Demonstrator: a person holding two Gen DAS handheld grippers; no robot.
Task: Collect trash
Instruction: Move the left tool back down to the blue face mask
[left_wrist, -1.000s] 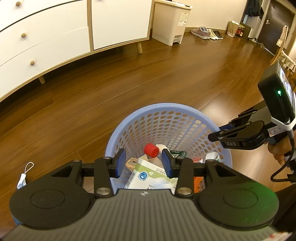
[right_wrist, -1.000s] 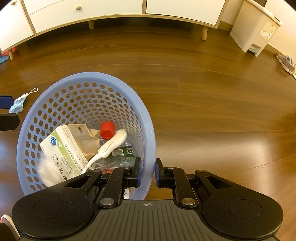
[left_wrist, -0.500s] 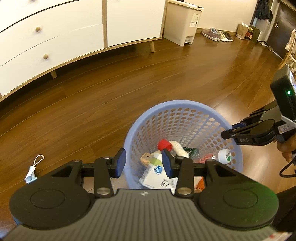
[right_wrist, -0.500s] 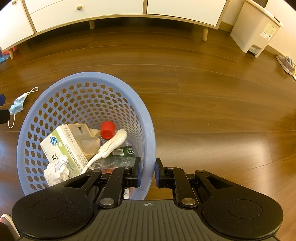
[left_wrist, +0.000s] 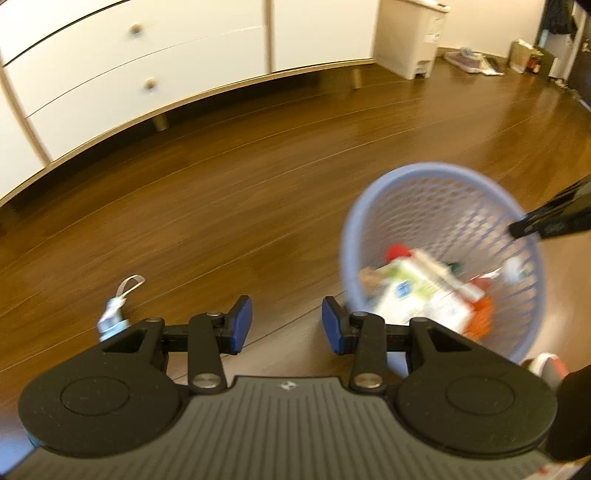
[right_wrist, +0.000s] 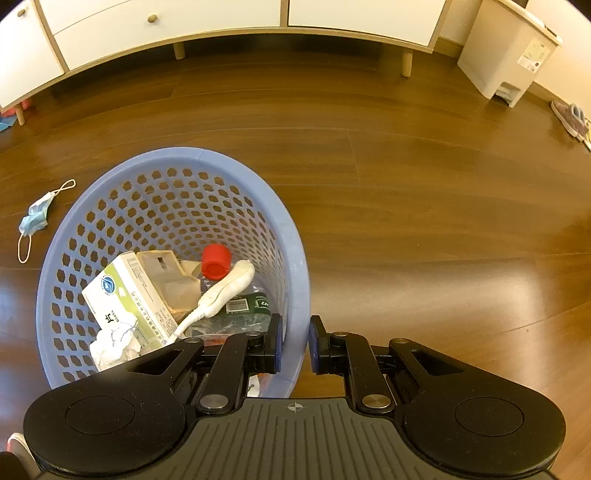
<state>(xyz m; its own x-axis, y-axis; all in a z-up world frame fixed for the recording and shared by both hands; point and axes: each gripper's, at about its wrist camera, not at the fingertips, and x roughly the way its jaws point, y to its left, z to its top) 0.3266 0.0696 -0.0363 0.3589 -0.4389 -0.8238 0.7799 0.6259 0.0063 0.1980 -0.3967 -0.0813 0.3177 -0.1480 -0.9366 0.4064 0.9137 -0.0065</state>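
- Since earlier, our left hand-held gripper (left_wrist: 286, 325) swung left off the basket (right_wrist: 295, 258) — jaws wide, empty.
- Wood floor (right_wrist: 406, 184); face mask (right_wrist: 36, 218) lies beside the basket.
- Right hand-held gripper (right_wrist: 294, 345) clamps the basket's rim.

Your right gripper (right_wrist: 294, 343) pinches the near rim of the blue basket (right_wrist: 291, 236), one finger inside, one outside. Inside it lie a green-and-white carton (right_wrist: 129, 299), a red cap (right_wrist: 216, 261) and crumpled tissue (right_wrist: 112, 345). A face mask (right_wrist: 37, 218) lies on the wooden floor (right_wrist: 424, 206), just left.
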